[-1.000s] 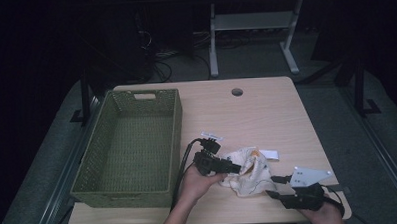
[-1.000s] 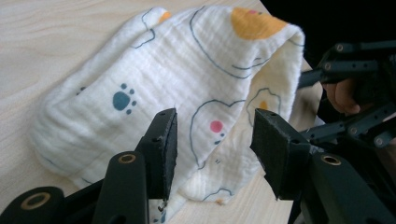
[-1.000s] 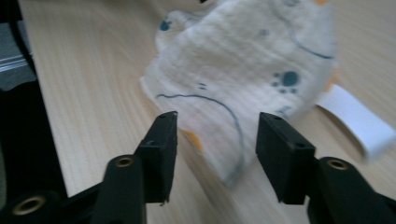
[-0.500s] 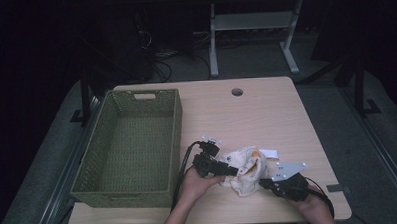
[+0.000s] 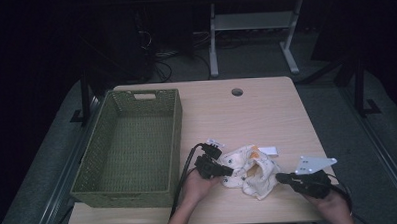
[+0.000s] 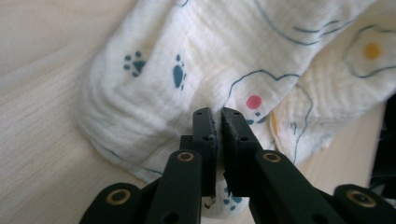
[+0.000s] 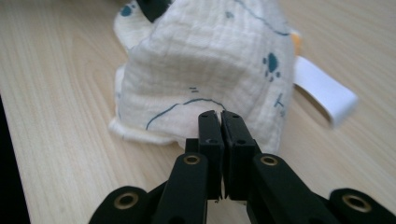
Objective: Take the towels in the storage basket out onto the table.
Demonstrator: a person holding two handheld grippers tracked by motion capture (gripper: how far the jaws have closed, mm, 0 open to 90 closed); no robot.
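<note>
A crumpled white cloth (image 5: 251,170) printed with blue paw marks lies on the wooden table (image 5: 266,109) near its front edge. My left gripper (image 5: 231,172) points right into the cloth's left side. In the left gripper view its jaws have just been closing and my left gripper (image 6: 218,114) now pinches a fold of the cloth (image 6: 187,56). My right gripper (image 5: 280,177) meets the cloth's right edge from the right. In the right gripper view the jaws of my right gripper (image 7: 217,114) are together on the hem of the cloth (image 7: 210,56).
A green woven basket (image 5: 175,138) stands at the table's left and holds nothing. A white label (image 5: 268,150) lies just behind the cloth and shows as a white label (image 7: 324,91) in the right gripper view. A cable hole (image 5: 237,92) is at the table's back.
My right gripper came in from the front right corner to the cloth's right edge, and that edge now reaches a little farther right. The left hand stayed put.
</note>
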